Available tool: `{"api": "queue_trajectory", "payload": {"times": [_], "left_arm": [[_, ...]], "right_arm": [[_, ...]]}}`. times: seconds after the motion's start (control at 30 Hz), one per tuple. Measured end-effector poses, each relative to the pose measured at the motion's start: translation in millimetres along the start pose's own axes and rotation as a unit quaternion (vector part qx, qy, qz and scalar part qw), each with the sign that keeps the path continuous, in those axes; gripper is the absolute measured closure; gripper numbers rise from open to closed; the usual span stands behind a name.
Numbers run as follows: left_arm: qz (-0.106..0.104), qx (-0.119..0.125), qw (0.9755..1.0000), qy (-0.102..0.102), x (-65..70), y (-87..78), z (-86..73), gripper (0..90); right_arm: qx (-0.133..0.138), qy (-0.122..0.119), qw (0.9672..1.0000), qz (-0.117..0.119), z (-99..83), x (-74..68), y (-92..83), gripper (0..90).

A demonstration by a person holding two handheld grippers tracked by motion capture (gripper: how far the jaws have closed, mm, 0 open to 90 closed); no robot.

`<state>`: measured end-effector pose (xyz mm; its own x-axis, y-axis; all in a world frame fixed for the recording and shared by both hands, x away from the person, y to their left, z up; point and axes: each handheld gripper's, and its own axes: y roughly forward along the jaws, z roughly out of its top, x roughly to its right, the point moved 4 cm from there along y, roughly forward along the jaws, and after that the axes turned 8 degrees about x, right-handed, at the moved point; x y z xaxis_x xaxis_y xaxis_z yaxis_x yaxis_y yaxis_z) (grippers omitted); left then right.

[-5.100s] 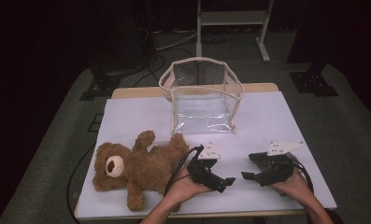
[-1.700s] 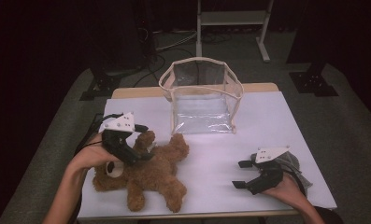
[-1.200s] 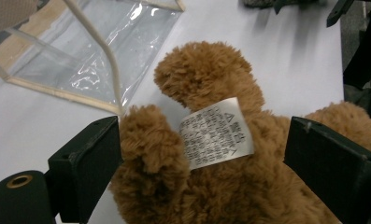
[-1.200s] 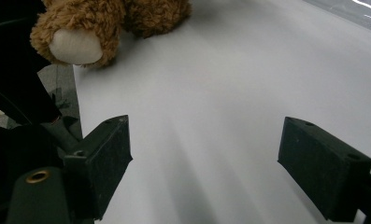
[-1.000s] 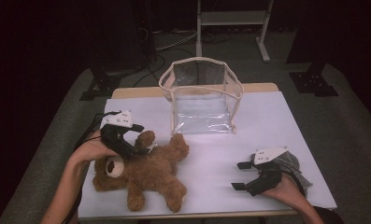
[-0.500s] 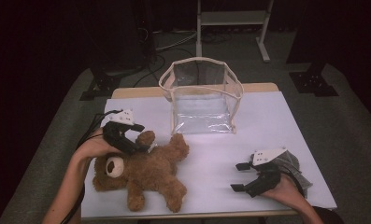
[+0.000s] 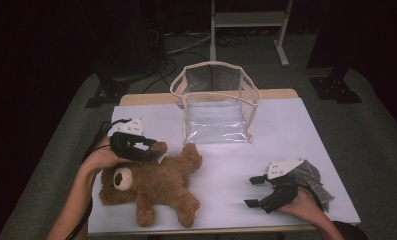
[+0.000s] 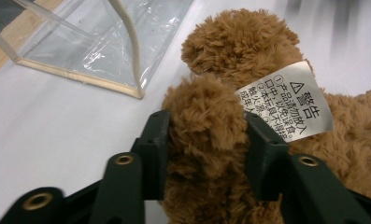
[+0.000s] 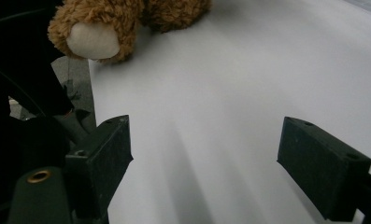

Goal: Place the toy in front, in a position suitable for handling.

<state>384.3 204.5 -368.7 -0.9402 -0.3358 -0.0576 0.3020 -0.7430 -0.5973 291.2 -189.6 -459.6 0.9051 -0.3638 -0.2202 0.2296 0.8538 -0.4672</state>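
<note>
A brown teddy bear (image 7: pixel 156 187) lies on its back at the front left of the white table (image 7: pixel 286 135), head to the left. My left gripper (image 7: pixel 153 150) is over its raised arm. Its jaws have just been closing, and in the left gripper view both pads press into the furry arm (image 8: pixel 206 121), beside a white care label (image 8: pixel 286 100). My right gripper (image 7: pixel 253 192) rests at the front right with its jaws wide apart and nothing between them (image 9: pixel 204 154). A bear foot (image 9: pixel 92 39) shows far off in the right gripper view.
A clear plastic bag with beige trim (image 7: pixel 216 107) stands open-topped at the back middle of the table, just beyond the bear; its corner (image 8: pixel 94 42) is near the held arm. Dark floor, cables and a stand frame lie behind the table.
The left gripper's jaws have drawn in around the bear's arm and now squeeze it. The left hand has hardly shifted. The right hand and gripper stay where they were.
</note>
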Motion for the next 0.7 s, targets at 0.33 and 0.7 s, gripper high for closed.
{"api": "queue_trajectory", "payload": {"times": [0.33,0.7], "left_arm": [[0.01,-0.007,0.9997,0.022,1.7,-2.0,0.9,71.7],[0.008,-0.02,0.9993,0.031,1.8,-0.5,4.1,72.8]], "right_arm": [[0.004,-0.009,0.9998,0.019,6.5,-9.8,9.2,16.8],[0.019,-0.026,0.9961,0.082,37.5,-37.1,41.9,22.4]]}}
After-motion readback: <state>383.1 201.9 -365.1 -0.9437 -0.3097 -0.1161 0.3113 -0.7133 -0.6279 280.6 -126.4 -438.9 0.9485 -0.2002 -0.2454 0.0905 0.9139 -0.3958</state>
